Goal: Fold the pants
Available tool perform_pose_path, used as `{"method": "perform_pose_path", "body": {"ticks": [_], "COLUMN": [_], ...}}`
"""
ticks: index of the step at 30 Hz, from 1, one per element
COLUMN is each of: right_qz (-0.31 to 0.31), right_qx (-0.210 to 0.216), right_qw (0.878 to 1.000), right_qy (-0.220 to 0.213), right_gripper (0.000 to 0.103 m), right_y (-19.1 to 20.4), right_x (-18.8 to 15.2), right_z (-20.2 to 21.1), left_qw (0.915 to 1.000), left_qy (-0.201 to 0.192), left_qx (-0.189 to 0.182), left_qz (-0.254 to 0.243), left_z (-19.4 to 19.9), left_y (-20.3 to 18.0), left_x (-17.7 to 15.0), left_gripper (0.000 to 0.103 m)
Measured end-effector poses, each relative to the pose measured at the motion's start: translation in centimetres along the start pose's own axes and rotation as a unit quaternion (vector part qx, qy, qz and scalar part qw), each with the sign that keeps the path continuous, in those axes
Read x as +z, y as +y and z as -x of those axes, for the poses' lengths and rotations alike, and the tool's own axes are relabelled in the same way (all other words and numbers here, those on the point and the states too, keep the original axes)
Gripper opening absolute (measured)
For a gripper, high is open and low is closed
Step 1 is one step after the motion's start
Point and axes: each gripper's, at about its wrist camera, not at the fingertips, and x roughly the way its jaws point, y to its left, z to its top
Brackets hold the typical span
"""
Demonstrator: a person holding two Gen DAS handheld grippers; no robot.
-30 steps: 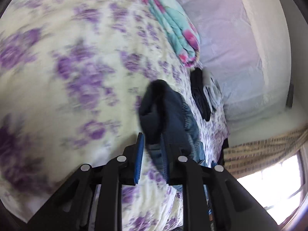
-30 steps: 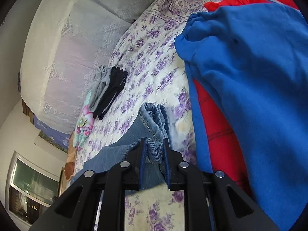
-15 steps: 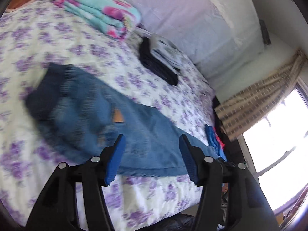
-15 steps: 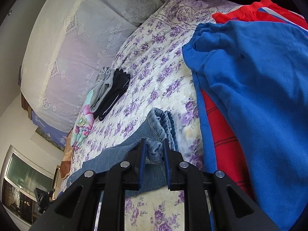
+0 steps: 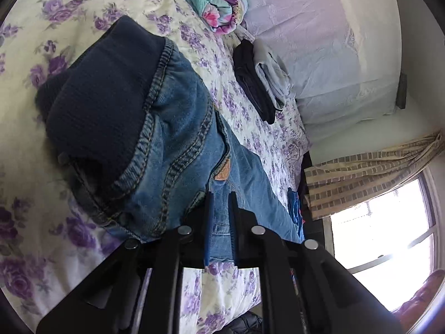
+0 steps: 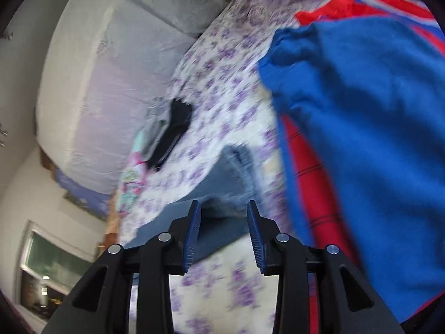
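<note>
While the left gripper [image 5: 221, 197] pinches a fold of the jeans [image 5: 178, 150], its jaws pressed together on the denim near the brown patch [image 5: 221, 171], the right gripper [image 6: 224, 208] has its jaws parting, and the blurred leg end lies just ahead of them, not pressed by either pad. Only the left wrist view shows the dark knit waistband [image 5: 100, 89] bunched at the top of the jeans, which lie along the purple-flowered bedsheet [image 5: 83, 5]. It also shows a rolled floral blanket [image 5: 219, 2], folded dark and grey garments [image 5: 261, 78] and a window [image 5: 389, 222]. Only the right wrist view shows the blue and red garment [image 6: 361, 139] heaped beside the leg end.
</note>
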Motion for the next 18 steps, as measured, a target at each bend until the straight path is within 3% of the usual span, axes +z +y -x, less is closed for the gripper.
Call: {"method": "perform_pose_path", "body": {"ticks": [3, 5, 6, 9, 10, 11, 12, 14, 15, 17, 18], "right_qz": [-0.068, -0.128, -0.154, -0.193, -0.191, -0.185, -0.182, -0.147, -0.098, -0.023, -0.020], "right_qx": [0.048, 0.061, 0.063, 0.051, 0.047, 0.040, 0.035, 0.022, 0.024, 0.053, 0.068], "right_qw": [0.996, 0.989, 0.985, 0.979, 0.980, 0.982, 0.983, 0.989, 0.995, 0.998, 0.997], "right_qy": [0.031, 0.034, 0.035, 0.030, 0.023, 0.023, 0.019, 0.003, -0.007, -0.024, -0.025], "right_gripper": [0.038, 0.050, 0.056, 0.056, 0.044, 0.014, 0.007, 0.006, 0.006, 0.006, 0.006], "right_y": [0.4, 0.2, 0.0, -0.2, -0.1, -0.1, -0.2, 1.1, 2.9, 6.4, 6.9], "right_x": [-0.7, -0.8, -0.8, -0.4, -0.3, -0.3, -0.2, -0.1, 0.2, 0.8, 0.9], "right_z": [-2.9, -4.3, -4.9, -6.3, -6.6, -6.9, -7.0, -6.7, -6.2, -5.0, -4.4], "left_qw": [0.9996, 0.9996, 0.9997, 0.9998, 0.9998, 0.9998, 0.9997, 0.9996, 0.9995, 0.9995, 0.9996], "left_qy": [-0.008, -0.010, -0.009, -0.009, -0.009, -0.010, -0.010, -0.007, -0.004, 0.001, 0.002], "left_qx": [0.018, 0.014, 0.011, 0.000, -0.004, -0.010, -0.017, -0.028, -0.031, -0.031, -0.028], "left_qz": [-0.022, -0.022, -0.019, -0.017, -0.017, -0.015, -0.011, -0.002, 0.001, 0.000, -0.001], "left_z": [-0.1, 0.0, 0.0, 0.1, 0.1, 0.1, 0.2, 0.2, 0.2, 0.1, 0.1], "left_y": [-1.1, -1.3, -1.2, -0.8, -0.7, -0.5, -0.2, 0.3, 0.4, 0.3, 0.2], "left_x": [-0.4, -0.4, -0.3, -0.5, -0.5, -0.6, -0.5, -0.4, -0.3, -0.1, -0.1], "left_gripper": [0.017, 0.020, 0.020, 0.020, 0.020, 0.020, 0.020, 0.020, 0.020, 0.020, 0.020]}}
